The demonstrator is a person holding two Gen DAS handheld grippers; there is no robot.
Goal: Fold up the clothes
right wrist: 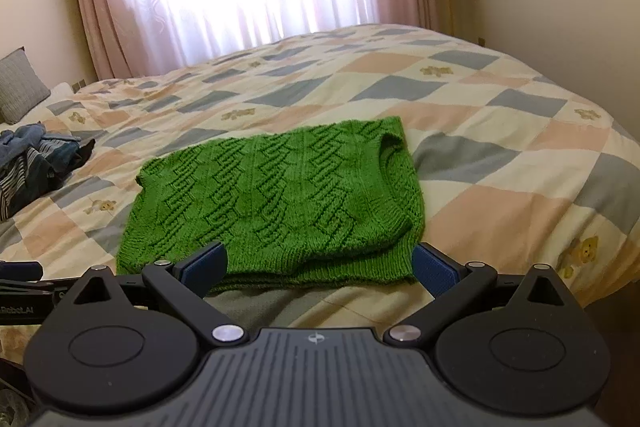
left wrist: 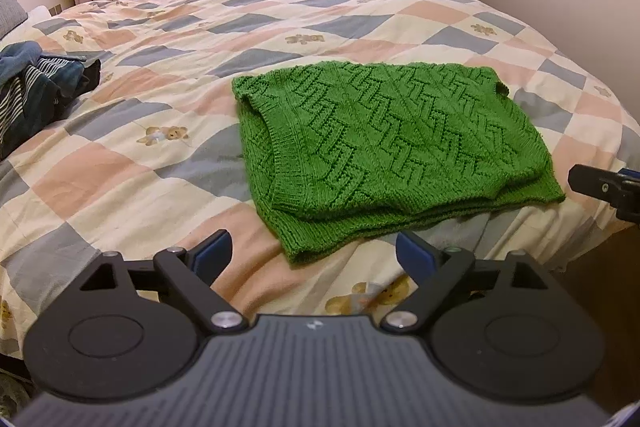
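Currently green knit sweater lying folded on patchwork quilt, left gripper and right gripper both hovering spread wide, gripping nothing, dark clothes pile sitting well apart

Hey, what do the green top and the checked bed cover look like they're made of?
The green top looks like chunky knitted yarn, wool or acrylic I can't tell: raised zigzag stitch pattern, ribbed edges, matte fuzzy surface. The bed cover looks like thin woven cotton or a blend, printed with pastel checks and teddy bears; it's matte and creases softly.
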